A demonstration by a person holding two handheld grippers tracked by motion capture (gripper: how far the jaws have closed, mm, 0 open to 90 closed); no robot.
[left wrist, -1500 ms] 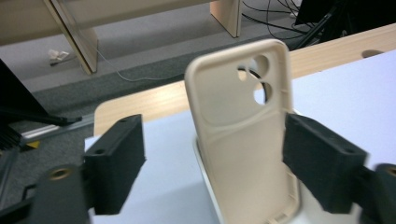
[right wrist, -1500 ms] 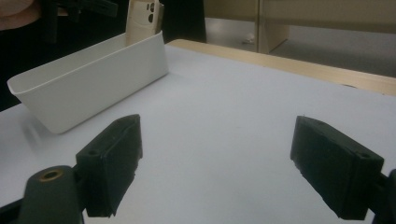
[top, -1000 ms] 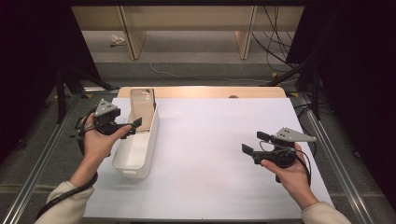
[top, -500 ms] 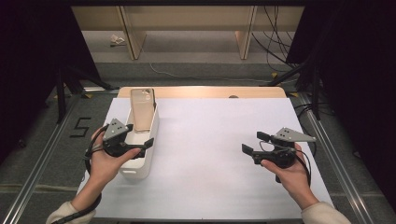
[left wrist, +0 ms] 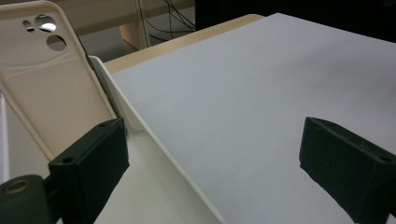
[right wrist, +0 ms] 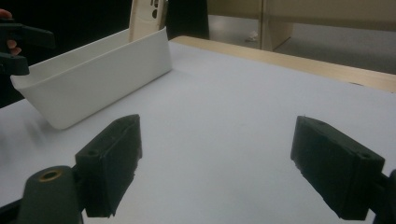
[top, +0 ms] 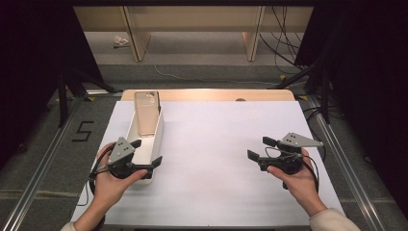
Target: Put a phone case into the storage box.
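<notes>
A white oblong bin [top: 158, 129] lies on the left of the white table sheet [top: 216, 125]. A beige phone case [top: 146, 111] leans upright against its far end, camera cut-outs at the top. My left gripper [top: 147, 151] is open at the bin's near end. In the left gripper view its jaws straddle the bin's right wall [left wrist: 154, 140], one inside and one over the sheet, with the phone case [left wrist: 51, 93] ahead. My right gripper [top: 258, 148] is open and holds nothing, low over the sheet at the right. From the right gripper view, the bin [right wrist: 102, 74] and case [right wrist: 147, 14] lie off to the left.
The wooden table edge [top: 207, 95] shows beyond the sheet. Metal rails run along both sides of the table, and a "5" mark [top: 82, 130] is on the floor at the left. Shelf legs and cables stand behind the table.
My left gripper has moved toward the person along the bin, from its middle to its near end. The right gripper has stayed put.
</notes>
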